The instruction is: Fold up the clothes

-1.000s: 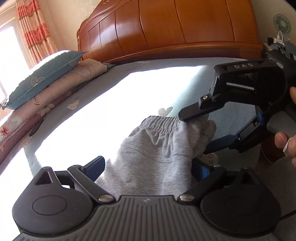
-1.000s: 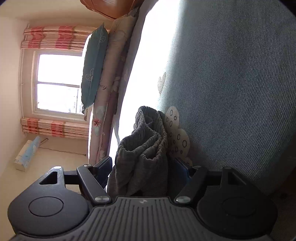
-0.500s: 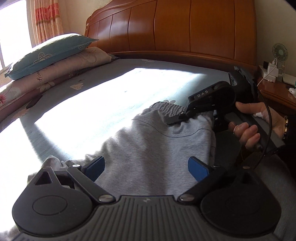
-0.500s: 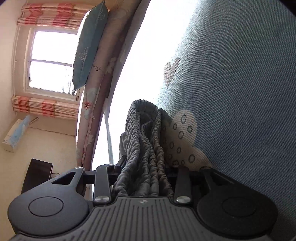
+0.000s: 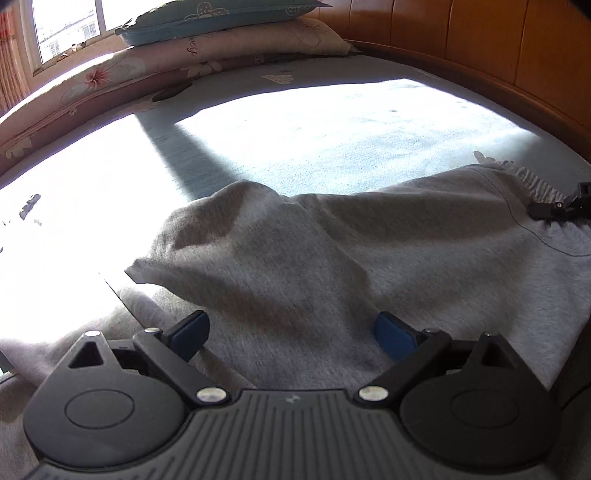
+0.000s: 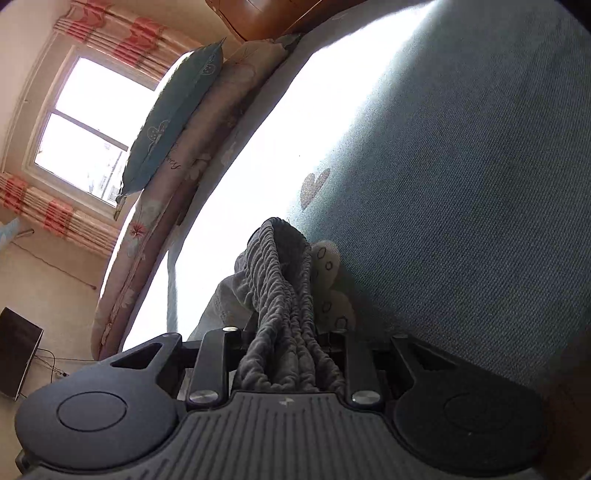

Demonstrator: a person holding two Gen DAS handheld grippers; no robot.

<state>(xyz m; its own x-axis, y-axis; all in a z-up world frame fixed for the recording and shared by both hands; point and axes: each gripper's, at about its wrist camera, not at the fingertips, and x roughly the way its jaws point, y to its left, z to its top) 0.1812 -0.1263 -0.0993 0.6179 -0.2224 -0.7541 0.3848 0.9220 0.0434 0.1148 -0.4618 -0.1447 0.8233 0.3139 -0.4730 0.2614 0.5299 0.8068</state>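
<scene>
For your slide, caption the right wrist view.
Right gripper shut on the grey shorts' bunched waistband above a blue bedsheet.

Stacked pillows, wooden headboard, window, striped curtains.

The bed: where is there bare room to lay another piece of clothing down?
The bedsheet lies bare across the sunlit middle, between the stacked pillows by the window, the wooden headboard and the grey shorts. The near side is crowded: the shorts spread there, the left claw open over them and the right claw clamping their waistband.

Right tongs mostly out of frame
</scene>
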